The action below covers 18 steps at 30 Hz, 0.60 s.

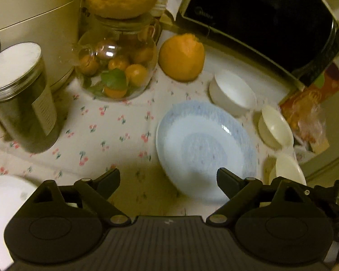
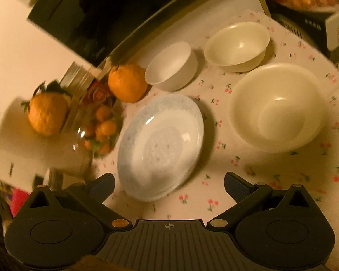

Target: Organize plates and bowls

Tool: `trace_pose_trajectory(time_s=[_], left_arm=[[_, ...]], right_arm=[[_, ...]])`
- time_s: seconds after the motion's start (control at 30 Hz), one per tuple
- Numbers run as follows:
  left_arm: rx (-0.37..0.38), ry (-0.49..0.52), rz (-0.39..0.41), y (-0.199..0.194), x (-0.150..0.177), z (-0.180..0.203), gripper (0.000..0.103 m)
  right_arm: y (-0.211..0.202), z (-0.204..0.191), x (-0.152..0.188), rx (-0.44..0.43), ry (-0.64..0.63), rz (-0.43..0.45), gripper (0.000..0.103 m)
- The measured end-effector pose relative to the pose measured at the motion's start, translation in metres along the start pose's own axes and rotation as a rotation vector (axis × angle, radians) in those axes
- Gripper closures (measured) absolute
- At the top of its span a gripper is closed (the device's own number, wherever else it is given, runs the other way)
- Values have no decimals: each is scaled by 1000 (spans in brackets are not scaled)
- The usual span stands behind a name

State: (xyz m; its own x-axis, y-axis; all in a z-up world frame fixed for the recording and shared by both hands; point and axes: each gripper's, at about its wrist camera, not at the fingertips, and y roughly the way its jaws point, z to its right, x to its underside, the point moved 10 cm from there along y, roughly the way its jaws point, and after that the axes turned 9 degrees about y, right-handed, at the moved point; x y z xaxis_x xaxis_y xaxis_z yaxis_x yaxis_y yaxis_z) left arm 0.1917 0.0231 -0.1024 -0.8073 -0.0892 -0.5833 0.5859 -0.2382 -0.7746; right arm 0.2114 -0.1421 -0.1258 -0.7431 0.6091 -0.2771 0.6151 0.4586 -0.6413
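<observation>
Hovering wide apart, both tongs (image 1: 168, 176) (image 2: 169, 181) frame the blue plate (image 1: 205, 144) (image 2: 160, 144).

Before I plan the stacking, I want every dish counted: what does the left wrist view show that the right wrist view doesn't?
Only the left wrist view shows the lidded dark jar and a white dish at its lower left edge. Only the right wrist view shows the large cream bowl whole. Both show the blue-rimmed plate, the white bowl, the small cream bowl, the loose orange and the glass fruit jar.
</observation>
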Motion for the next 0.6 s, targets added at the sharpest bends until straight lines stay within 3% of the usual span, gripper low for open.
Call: trace_pose_trajectory(time_s=[0.4, 0.6], left_arm=[[59, -47, 53, 38, -11, -4, 40], [64, -86, 57, 51, -10, -6, 59]], right_arm=[[31, 15, -16, 13, 70, 55, 11], [42, 21, -19, 19, 98, 77, 35]])
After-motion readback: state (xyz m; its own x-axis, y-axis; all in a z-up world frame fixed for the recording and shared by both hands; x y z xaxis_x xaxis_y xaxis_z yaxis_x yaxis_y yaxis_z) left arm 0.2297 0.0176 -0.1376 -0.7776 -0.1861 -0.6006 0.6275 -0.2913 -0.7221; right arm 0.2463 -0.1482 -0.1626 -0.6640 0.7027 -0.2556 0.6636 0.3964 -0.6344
